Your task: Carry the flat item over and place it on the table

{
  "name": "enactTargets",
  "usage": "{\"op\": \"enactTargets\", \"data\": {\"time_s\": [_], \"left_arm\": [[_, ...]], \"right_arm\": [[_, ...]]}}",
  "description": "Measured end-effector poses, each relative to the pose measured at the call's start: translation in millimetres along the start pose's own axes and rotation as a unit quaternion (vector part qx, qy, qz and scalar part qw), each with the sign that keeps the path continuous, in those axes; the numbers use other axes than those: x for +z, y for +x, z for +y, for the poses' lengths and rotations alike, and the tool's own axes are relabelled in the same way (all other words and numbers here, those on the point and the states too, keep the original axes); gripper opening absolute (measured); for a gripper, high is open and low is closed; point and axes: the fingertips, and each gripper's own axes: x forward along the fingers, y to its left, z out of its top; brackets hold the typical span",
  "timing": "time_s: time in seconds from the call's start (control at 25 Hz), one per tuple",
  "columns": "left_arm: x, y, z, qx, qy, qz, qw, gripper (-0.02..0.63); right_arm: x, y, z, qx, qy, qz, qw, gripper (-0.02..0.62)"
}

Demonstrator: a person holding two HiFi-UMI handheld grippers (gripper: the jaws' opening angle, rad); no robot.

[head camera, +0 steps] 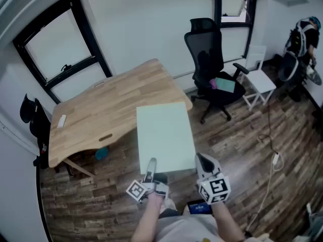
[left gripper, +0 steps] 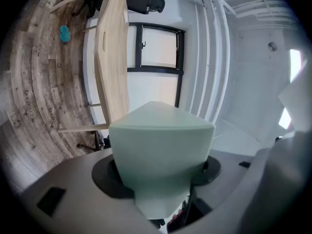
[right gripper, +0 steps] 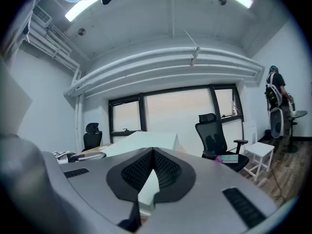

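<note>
Currently the left forearm [head camera: 150, 218] and the right forearm [head camera: 226, 225] reach forward from the bottom of the head view, side by side. Each hand bears 1 gripper at the near edge of a pale green board [head camera: 164, 135]. The left gripper [head camera: 151, 164] takes that edge near its left corner and the right gripper [head camera: 202, 161] near its right corner, so the 2 are set apart by most of the board's width.

The left gripper is rolled onto its side (in its own view the floor stands up along the left and the table hangs like a wall). The right gripper sits upright and about level. In the left gripper view the board [left gripper: 161, 140] fills the gap of the left gripper [left gripper: 161, 179], with both pads pressed to it. In the right gripper view the right gripper [right gripper: 152, 169] has its jaws nearly together, pinching the thin edge of the board [right gripper: 146, 140], which runs away toward the windows.

The board is in the air, roughly flat, above the wooden floor [head camera: 242, 135]. Its far edge overlaps the near corner of the wooden table [head camera: 101, 110] in the head view, and it is not lying on the table. The table top carries 1 small white object [head camera: 61, 121] near its left end. Beyond the table a black office chair [head camera: 207, 44] holds a teal book [head camera: 225, 85] on its seat, and a white stool [head camera: 260, 79] stands just beside it.
</note>
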Motion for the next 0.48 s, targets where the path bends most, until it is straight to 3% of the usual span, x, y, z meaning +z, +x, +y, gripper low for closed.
{"op": "enactTargets", "data": {"time_s": [0.48], "left_arm": [[-2.4, -3.2, -0.9, 0.005, -0.006, 0.004, 1.0000, 0.284]], "right_arm": [[-5.5, 2.4, 5.6, 0.006, -0.009, 0.011, 1.000, -0.003]]}}
